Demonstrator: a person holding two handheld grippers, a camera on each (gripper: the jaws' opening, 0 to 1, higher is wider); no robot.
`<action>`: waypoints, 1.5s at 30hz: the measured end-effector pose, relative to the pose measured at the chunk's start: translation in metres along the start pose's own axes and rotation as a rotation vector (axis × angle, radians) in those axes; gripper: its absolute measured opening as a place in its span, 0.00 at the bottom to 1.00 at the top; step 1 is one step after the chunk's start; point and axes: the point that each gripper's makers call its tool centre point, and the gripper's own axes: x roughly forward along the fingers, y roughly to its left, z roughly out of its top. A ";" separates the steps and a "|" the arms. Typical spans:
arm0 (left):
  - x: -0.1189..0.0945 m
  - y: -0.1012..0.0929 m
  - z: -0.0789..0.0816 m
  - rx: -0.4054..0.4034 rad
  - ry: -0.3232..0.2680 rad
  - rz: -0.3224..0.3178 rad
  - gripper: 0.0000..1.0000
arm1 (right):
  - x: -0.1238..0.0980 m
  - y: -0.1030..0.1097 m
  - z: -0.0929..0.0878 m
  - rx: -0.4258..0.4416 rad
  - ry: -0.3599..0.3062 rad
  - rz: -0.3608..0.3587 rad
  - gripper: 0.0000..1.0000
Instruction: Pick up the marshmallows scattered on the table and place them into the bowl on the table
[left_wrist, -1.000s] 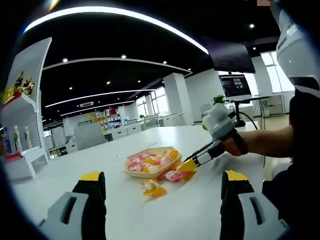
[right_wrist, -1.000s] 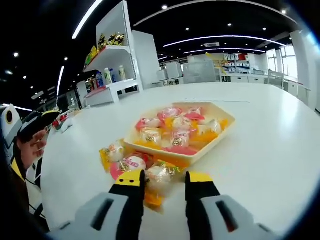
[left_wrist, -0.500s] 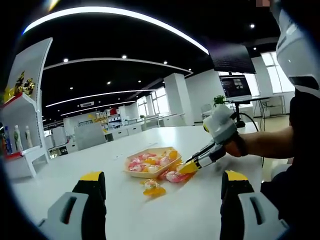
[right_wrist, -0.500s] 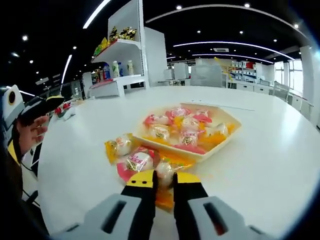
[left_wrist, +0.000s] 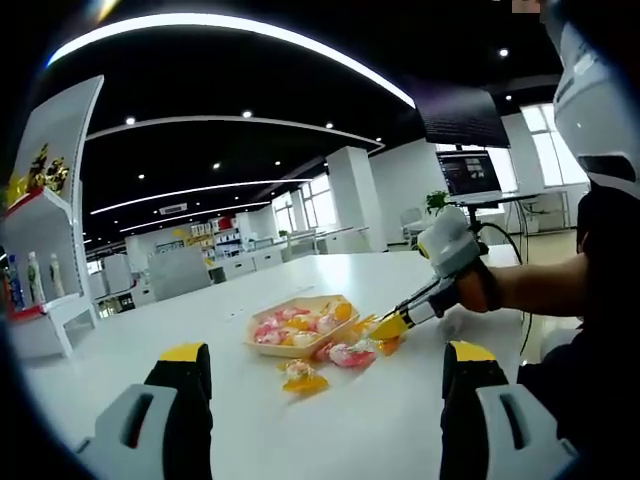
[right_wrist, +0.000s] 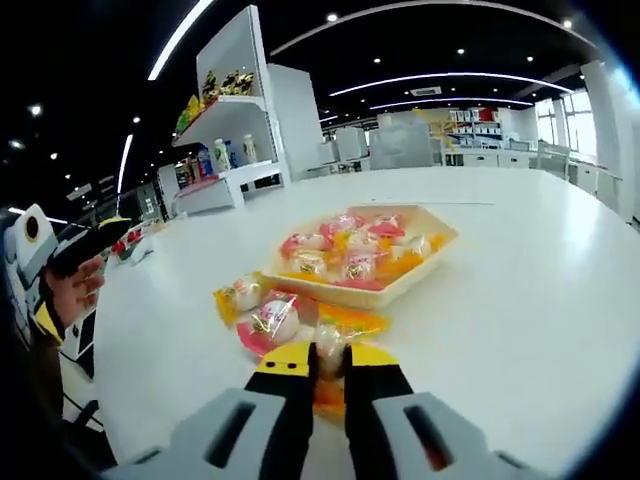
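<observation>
White and glossy, the worktop (right_wrist: 540, 300) carries a shallow cream bowl (right_wrist: 420, 268) already holding a heap of wrapped marshmallows in pink, yellow and orange packets. In the right gripper view the right tool (right_wrist: 327, 362) has its yellow-tipped jaws drawn nearly together, pinching a marshmallow in a yellow wrapper (right_wrist: 330, 340) at the near side of the bowl; the wrapper spreads out past both jaws, and whether it is lifted off the worktop cannot be told. Just to the left of it lies a pink-wrapped marshmallow (right_wrist: 270, 322), touching or nearly touching the clamped one, and further left a yellow-wrapped marshmallow (right_wrist: 238, 294) lies close beside the bowl's near left corner. At the left edge of that view a hand (right_wrist: 72, 290) grips the other tool's body.

In the left gripper view the left tool (left_wrist: 325, 362) stands with its jaws spread wide apart and nothing between them, held well back from the bowl (left_wrist: 300, 348). The right tool (left_wrist: 390, 328) comes in from the right, held in a person's hand (left_wrist: 470, 290), its yellow tip down at the packets beside the bowl. A loose marshmallow (left_wrist: 300, 375) lies alone on the worktop (left_wrist: 150, 340) nearer the left tool, a little apart from the bowl.

Far behind, white shelving (right_wrist: 235, 150) with bottles and packets stands at the left of the room.
</observation>
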 end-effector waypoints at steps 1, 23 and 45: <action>0.000 0.000 0.000 0.000 0.000 -0.001 0.95 | -0.003 -0.001 0.001 -0.005 -0.005 -0.006 0.09; 0.009 0.001 0.003 0.011 0.002 -0.005 0.95 | -0.067 -0.037 0.050 0.019 -0.175 -0.053 0.08; 0.018 0.001 0.007 0.035 -0.005 -0.028 0.95 | -0.083 -0.056 0.080 -0.046 -0.229 -0.111 0.08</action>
